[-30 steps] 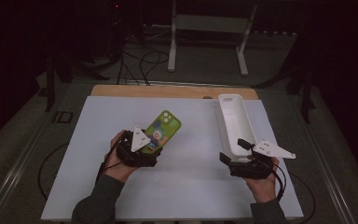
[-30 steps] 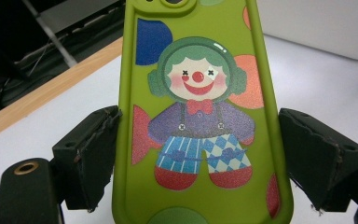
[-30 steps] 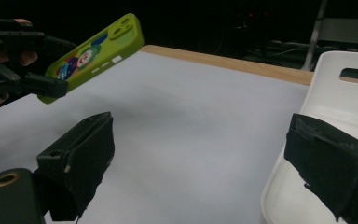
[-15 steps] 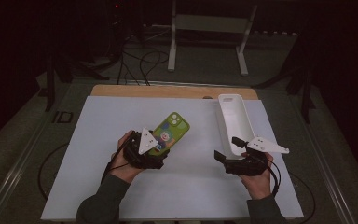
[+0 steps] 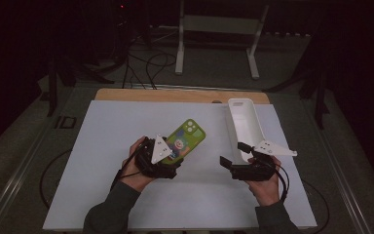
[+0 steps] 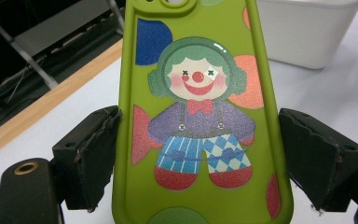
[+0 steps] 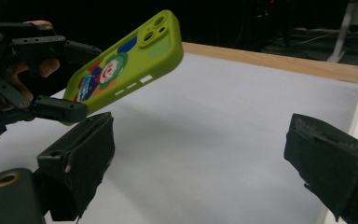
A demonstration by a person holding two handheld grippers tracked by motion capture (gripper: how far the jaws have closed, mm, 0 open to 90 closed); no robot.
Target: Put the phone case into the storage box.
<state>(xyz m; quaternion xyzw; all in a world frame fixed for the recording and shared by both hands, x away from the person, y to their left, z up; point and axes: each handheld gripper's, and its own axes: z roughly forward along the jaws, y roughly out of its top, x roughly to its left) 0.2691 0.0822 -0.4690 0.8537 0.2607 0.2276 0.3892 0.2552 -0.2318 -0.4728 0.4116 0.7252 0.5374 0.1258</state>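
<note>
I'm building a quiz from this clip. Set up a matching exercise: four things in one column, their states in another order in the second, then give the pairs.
Things:
1. green phone case
2. white box
3. left gripper
4. right gripper

States:
A. jaws open, nothing between them
B. clamped by its long edges, lifted off the table
C. resting on the white mat, to the right
D. jaws shut on the clown-printed thing

Pairs: 1-B, 2-C, 3-D, 4-A

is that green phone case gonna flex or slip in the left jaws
The case looks like soft matte rubber, so it probably grips well but may bow if squeezed. The left gripper holds it by its long edges, lifted clear of the table, so it seems light.
</note>
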